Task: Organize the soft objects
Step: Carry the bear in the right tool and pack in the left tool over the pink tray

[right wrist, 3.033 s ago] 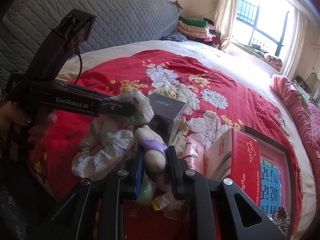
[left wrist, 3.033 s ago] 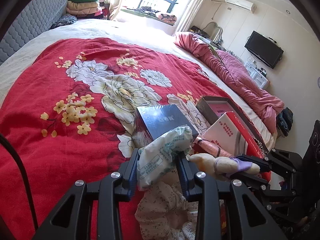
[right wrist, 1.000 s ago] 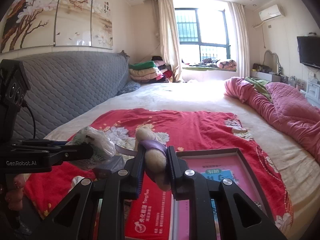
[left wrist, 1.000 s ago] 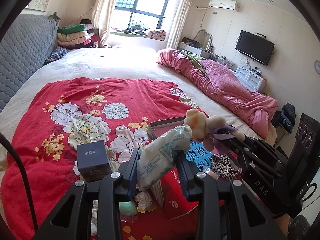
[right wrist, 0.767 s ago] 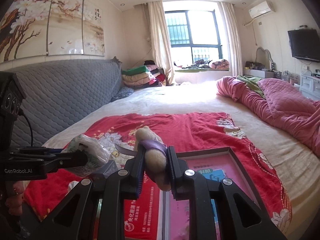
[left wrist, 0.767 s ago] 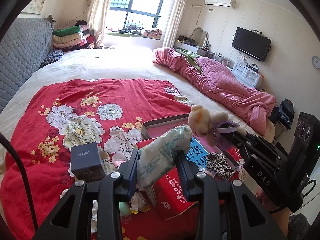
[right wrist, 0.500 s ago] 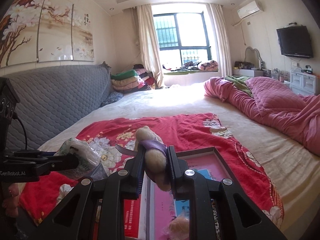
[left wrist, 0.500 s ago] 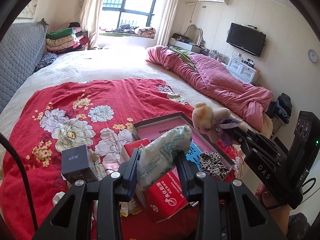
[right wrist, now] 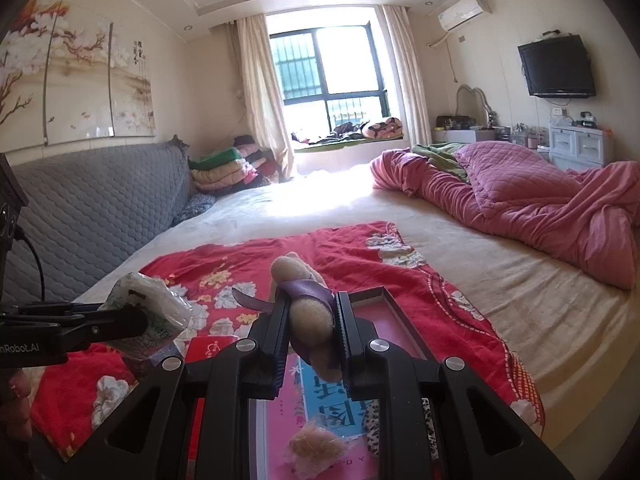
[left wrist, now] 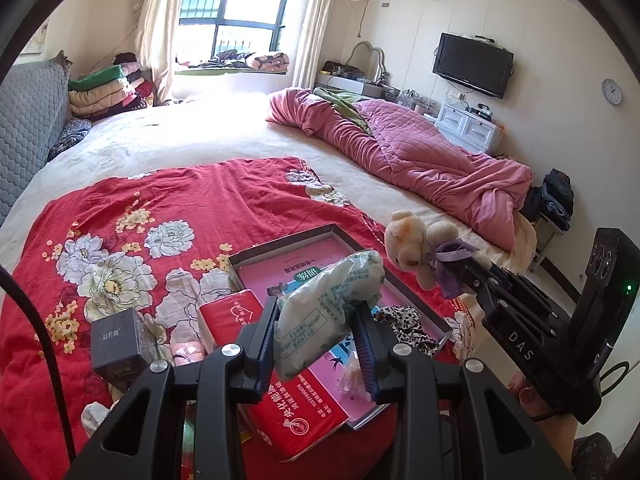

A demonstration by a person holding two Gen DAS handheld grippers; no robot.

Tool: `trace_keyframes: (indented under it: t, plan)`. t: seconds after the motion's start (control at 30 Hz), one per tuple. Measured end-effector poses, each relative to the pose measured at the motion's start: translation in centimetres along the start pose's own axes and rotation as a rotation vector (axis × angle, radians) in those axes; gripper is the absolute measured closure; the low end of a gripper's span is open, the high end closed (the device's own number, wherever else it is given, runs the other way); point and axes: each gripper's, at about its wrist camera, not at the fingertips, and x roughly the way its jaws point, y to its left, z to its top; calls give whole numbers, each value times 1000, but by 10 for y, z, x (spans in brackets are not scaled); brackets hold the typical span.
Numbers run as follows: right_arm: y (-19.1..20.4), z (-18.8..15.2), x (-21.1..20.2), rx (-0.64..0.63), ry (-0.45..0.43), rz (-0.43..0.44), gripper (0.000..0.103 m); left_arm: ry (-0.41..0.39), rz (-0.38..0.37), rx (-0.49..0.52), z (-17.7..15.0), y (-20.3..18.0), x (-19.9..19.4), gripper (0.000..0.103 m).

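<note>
Between my left fingers (left wrist: 318, 334) sits a soft white pack (left wrist: 326, 308), squeezed at its lower half, its top leaning up and to the right above the tray (left wrist: 280, 252). My right fingers (right wrist: 311, 330) are clamped on a small plush bear (right wrist: 310, 320) with a purple ribbon (right wrist: 308, 290) around its neck; from the left camera the bear's head sticks out past the fingertips, over the tray's right edge. Below both hands, the shallow pink-lined tray lies on the red floral blanket (left wrist: 160, 208), holding a leopard-print cloth (left wrist: 404, 326) and a small crinkled bag (right wrist: 316, 446). A red tissue pack (left wrist: 296, 404) lies over the tray's near left edge. Left of it stands a dark box (left wrist: 116, 346). Beyond the blanket, the bed (left wrist: 208, 140) carries a rumpled pink quilt (left wrist: 400, 160) on its right side.
</note>
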Motion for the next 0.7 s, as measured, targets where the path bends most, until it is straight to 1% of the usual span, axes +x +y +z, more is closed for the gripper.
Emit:
trace_keyframes:
  t: [0.3,0.7]
  plan:
    - [-18,-6,0,33,9,-28,81,25,-1,29,1,-13,17,68]
    - [-33,-16,6,65,38,-49,81,98,10,25,-4,-16,56,68]
